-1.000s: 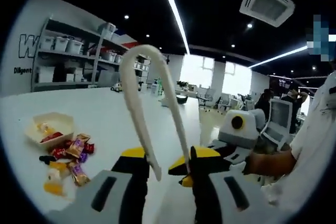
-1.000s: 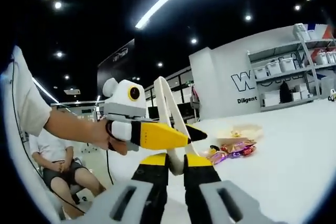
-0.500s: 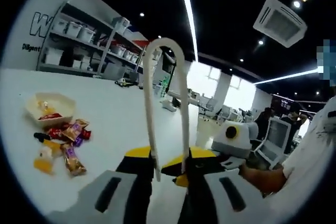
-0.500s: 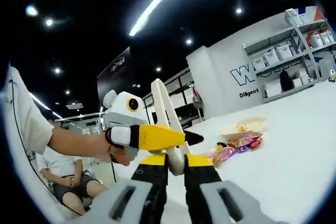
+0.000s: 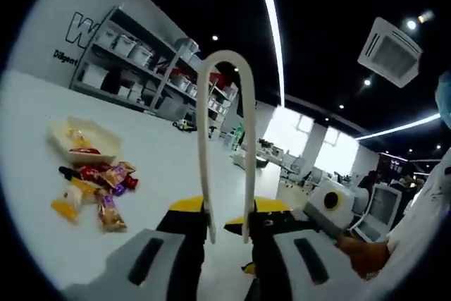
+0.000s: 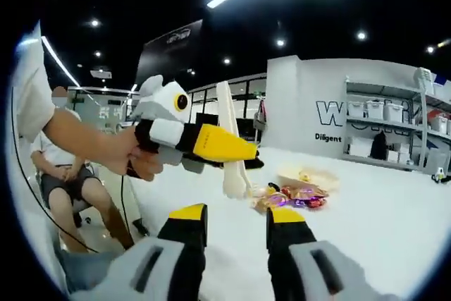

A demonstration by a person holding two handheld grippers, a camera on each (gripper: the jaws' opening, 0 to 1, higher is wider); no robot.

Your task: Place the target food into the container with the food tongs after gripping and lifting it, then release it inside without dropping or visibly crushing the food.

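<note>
The left gripper [image 5: 227, 234] pinches the white tongs [image 5: 225, 139] with its fingers, the right gripper [image 6: 236, 222] is spread wide, and the candies [image 5: 95, 192] lie ahead-left on the counter [image 5: 162, 167].

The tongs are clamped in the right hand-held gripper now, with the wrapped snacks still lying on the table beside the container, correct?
Not quite: the tongs are clamped in the left hand-held gripper, as the left gripper view shows. The right hand-held gripper stands open, holding nothing. The wrapped snacks do lie on the table beside the container.
</note>
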